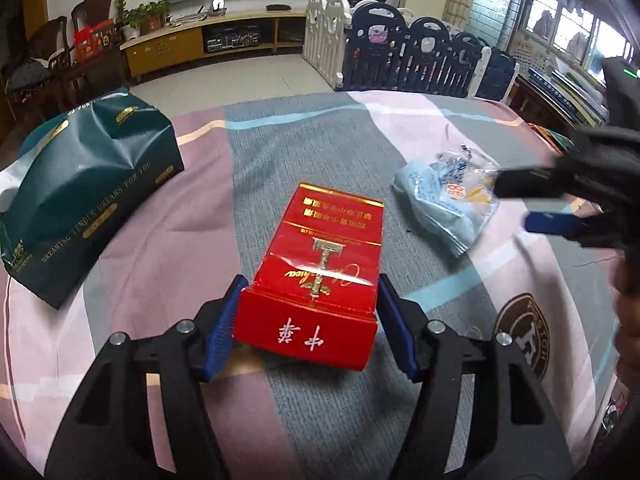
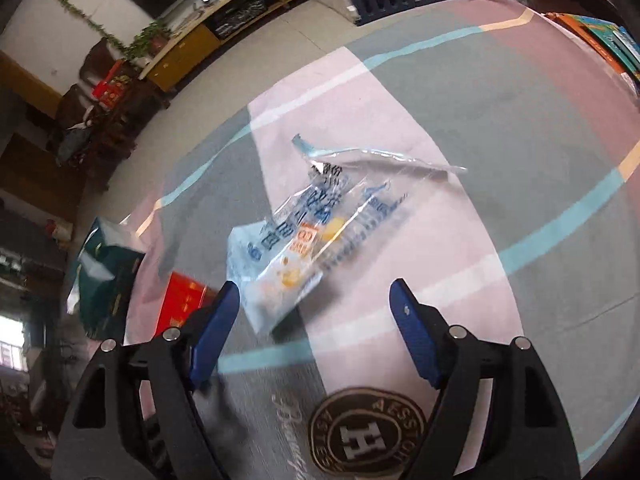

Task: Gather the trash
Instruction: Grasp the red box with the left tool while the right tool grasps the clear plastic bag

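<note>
A red cigarette pack lies flat on the striped tablecloth, straight ahead in the left wrist view. My left gripper straddles its near end. The left pad sits at the pack's edge, and a thin gap shows at the right pad. A crumpled clear and blue plastic wrapper lies to the right of the pack. My right gripper hangs open just over the wrapper, whose near corner lies between the fingertips without touching them. That right gripper enters the left wrist view from the right. The red pack shows at the right wrist view's left.
A dark green soft tissue pack sits at the table's left. A round logo badge is printed on the cloth near me. Beyond the table's far edge are bare floor, a playpen fence and a low TV cabinet.
</note>
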Demonstrator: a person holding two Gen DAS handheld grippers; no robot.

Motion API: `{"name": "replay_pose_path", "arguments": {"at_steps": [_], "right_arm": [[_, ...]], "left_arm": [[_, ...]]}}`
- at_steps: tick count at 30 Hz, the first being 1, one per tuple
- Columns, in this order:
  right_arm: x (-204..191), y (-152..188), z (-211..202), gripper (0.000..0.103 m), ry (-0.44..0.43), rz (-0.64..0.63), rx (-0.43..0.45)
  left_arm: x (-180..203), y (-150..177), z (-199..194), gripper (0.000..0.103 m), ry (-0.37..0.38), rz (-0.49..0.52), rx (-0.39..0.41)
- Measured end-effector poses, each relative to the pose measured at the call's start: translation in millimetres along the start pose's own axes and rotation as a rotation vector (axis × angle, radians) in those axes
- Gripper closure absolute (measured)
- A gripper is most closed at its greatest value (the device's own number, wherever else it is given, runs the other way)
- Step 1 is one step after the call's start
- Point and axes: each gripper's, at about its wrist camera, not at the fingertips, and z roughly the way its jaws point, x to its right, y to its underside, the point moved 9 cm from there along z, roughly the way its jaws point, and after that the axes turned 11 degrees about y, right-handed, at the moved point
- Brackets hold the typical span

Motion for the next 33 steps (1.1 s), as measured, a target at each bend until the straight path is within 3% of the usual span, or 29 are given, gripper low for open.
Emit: {"name": "replay_pose_path", "arguments": {"at_steps": [3, 4, 5, 7, 10, 13, 18, 20, 22, 24, 26, 28, 30, 33], "right_arm": [[-2.0, -9.3, 17.5, 0.028, 0.040, 0.058, 0.012], [-0.5, -11.6, 19.6, 0.035, 0.046, 0.071, 0.024], [0.4, -14.4, 18.8, 0.059, 0.050, 0.074, 0.046], [0.5, -7.9, 21.6, 0.089, 0.006, 0.055, -0.007], [10.2, 6.2, 1.4, 0.097, -0.040, 0.011, -0.002], [23.2, 32.2, -33.1, 0.097, -0.102, -0.132, 0.002], [65.2, 92.5, -78.4, 0.097, -0.109, -0.403, -0.056], [82.7, 112.5, -85.7, 0.097, -0.041, -0.523, -0.057], [105.9, 121.5, -90.5, 0.092, 0.112, -0.602, -0.011], [123.5, 117.3, -97.9, 0.071, 0.214, -0.558, 0.055], [139.7, 109.3, -115.3, 0.025, 0.267, -0.440, 0.162], [147.9, 109.7, -126.8, 0.018, 0.221, -0.332, 0.232], [147.3, 118.6, -120.0, 0.017, 0.195, -0.276, 0.201], [147.1, 124.3, -101.4, 0.017, 0.295, -0.251, 0.165]], "left_arm": [[5.5, 1.5, -3.1, 0.039, 0.015, -0.001, 0.011], [6.5, 2.7, -4.2, 0.039, 0.026, -0.014, 0.012], [7.1, 3.3, -5.1, 0.039, 0.031, -0.024, 0.015], [8.7, 7.8, -11.3, 0.040, 0.036, -0.039, 0.026], [12.4, 16.5, -23.1, 0.040, 0.031, -0.049, 0.041], [17.9, 24.2, -39.3, 0.041, 0.033, -0.080, 0.059], [36.3, 44.8, -88.0, 0.041, 0.023, -0.093, 0.124], [45.2, 59.1, -108.2, 0.041, 0.043, -0.112, 0.150], [52.3, 72.8, -117.7, 0.041, 0.091, -0.146, 0.155], [55.2, 79.5, -119.4, 0.041, 0.126, -0.184, 0.158], [51.7, 84.7, -121.8, 0.041, 0.107, -0.223, 0.155], [47.5, 83.7, -137.3, 0.041, 0.120, -0.256, 0.210], [44.0, 87.7, -145.8, 0.041, 0.137, -0.290, 0.223], [42.1, 87.6, -146.0, 0.041, 0.114, -0.295, 0.214]]}}
